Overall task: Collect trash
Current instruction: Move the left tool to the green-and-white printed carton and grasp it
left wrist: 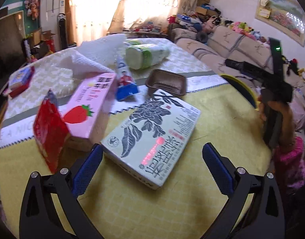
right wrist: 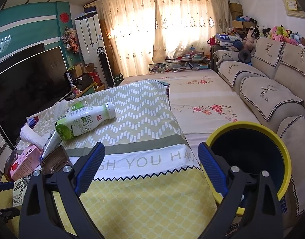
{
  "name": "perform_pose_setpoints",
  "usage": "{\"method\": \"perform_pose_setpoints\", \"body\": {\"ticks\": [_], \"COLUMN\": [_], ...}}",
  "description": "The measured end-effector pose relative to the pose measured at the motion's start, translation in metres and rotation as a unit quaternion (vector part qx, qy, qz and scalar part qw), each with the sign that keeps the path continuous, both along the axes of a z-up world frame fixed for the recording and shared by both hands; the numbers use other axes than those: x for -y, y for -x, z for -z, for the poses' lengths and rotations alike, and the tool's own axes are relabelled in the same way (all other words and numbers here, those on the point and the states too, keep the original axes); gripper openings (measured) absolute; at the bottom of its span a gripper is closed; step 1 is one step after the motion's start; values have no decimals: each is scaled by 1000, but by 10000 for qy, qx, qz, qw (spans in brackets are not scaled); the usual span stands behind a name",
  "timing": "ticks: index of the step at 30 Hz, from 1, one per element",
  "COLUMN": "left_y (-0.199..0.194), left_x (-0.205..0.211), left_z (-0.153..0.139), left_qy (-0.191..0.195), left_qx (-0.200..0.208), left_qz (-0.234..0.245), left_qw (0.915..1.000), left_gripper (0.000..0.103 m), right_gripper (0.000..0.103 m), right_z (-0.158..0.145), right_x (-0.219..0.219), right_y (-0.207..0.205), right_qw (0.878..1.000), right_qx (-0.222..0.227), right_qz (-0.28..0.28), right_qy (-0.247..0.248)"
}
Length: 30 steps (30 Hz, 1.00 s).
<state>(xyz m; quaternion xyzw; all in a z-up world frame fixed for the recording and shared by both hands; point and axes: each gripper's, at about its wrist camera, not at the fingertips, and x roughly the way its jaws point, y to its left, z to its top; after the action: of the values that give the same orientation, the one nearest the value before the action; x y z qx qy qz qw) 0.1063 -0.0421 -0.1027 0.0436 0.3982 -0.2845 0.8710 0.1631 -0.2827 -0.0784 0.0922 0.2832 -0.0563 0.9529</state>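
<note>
Apparently we have hardly begun: the pale green flat carton [left wrist: 152, 137], pink strawberry milk box [left wrist: 90, 109], red foil packet [left wrist: 49, 133], brown plastic tray [left wrist: 166, 81], blue-and-white tube [left wrist: 125, 79], white-and-green bottle [right wrist: 82, 121] and crumpled white paper towel [left wrist: 86, 57] all lie on the cloth-covered bed [right wrist: 144, 107]. Our yellow-rimmed dark bin [right wrist: 251, 157] shows nothing inside from here. Both the left hand-held gripper [left wrist: 152, 165] and right hand-held gripper [right wrist: 150, 165] are spread wide, holding nothing. The packet leans against the milk box, crowding the carton's left side.
</note>
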Motion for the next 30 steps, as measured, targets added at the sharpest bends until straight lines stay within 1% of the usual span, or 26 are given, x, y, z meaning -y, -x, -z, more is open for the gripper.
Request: {"method": "perform_pose_setpoints", "body": {"ticks": [1,2,3,4,5,8,10,11,12,15,17,19,20,21,23,24,25,27,30], "left_y": [7,13,18,19,16,0,-10,-14,-16,-16,-10,1,6,10,8,2,-2,-10,-9], "left_x": [3,6,9,11,9,5,6,6,7,10,12,18,21,24,28,29,30,32,42], "left_z": [-3,-6,-9,-11,-11,-5,2,6,7,8,9,6,5,3,5,7,10,14,18], "left_qy": [26,-36,-180,-327,-389,-462,-456,-381,-335,-323,-340,-217,-218,-342,-655,-734,-729,-599,-701], "left_qx": [40,180,425,629,689,570,329,159,76,17,-35,-111,-69,83,242,183,88,-124,-116], "left_qz": [183,302,340,280,226,204,324,449,537,793,877,1220,1350,1404,1216,1079,990,906,908], "left_qw": [9998,9994,9984,9971,9966,9971,9979,9981,9980,9963,9956,9922,9906,9895,9901,9913,9924,9940,9933], "left_gripper": [98,98,98,98,98,98,98,98,98,98,98,98,98,98,98,98,98,98,98], "right_gripper": [90,90,90,90,90,90,90,90,90,90,90,90,90,90,90,90,90,90,90], "right_z": [0,1,1,1,2,2,2,2,2,3,3,3,3,4,4,4,4,4,4], "right_x": [1,1,1,1,1,0,1,1,0,2,2,3,3,4,5,5,5,6,8], "right_y": [-1,-1,-1,-3,-3,-3,-3,-3,-4,-5,-5,-5,-5,-6,-6,-5,-5,-4,-5], "right_qw": [10000,10000,10000,10000,10000,9999,9999,9999,9999,9998,9997,9997,9996,9996,9994,9994,9995,9995,9993], "right_qx": [-13,-22,-31,-53,-58,-48,-45,-46,-53,-93,-101,-102,-122,-138,-147,-143,-134,-110,-131], "right_qz": [-7,-17,-26,-38,-45,-56,-63,-57,-50,-59,-61,-64,-72,-83,-89,-87,-86,-77,-80], "right_qy": [-18,-29,-35,-44,-56,-74,-74,-84,-89,-158,-191,-219,-236,-251,-290,-292,-289,-291,-341]}}
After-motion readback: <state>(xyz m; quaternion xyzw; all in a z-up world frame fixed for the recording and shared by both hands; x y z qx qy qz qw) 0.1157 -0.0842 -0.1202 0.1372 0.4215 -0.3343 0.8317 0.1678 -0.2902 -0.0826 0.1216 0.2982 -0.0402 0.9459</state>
